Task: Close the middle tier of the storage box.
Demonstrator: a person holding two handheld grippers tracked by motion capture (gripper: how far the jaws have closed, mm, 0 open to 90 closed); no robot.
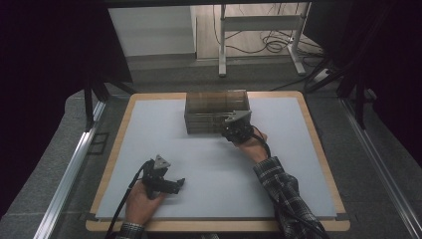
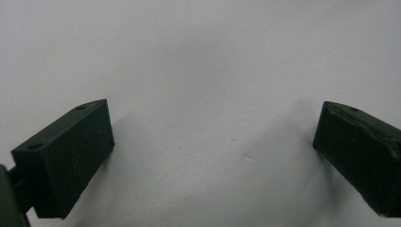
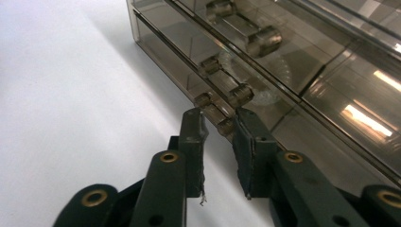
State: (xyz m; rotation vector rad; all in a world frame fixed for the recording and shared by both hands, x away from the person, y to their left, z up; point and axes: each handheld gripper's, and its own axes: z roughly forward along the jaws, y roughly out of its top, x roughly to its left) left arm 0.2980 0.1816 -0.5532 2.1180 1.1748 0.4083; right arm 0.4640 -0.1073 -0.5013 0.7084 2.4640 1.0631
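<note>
We counted one smoky clear drawer box (image 1: 217, 111), three handles; right gripper (image 3: 220, 124) fingers slightly spread around the lowest handle (image 3: 213, 109); left gripper (image 2: 213, 146) spread wide.

Grey-topped table (image 1: 164, 149), white desk frame (image 1: 259, 30), floor cables (image 1: 276, 42)

The right gripper (image 1: 238, 130) hid part of the smoked drawer cabinet's (image 1: 214, 107) front in the high view; in the right gripper view, the frame's edges cropped its drawers and upper handle (image 3: 246, 29).
</note>
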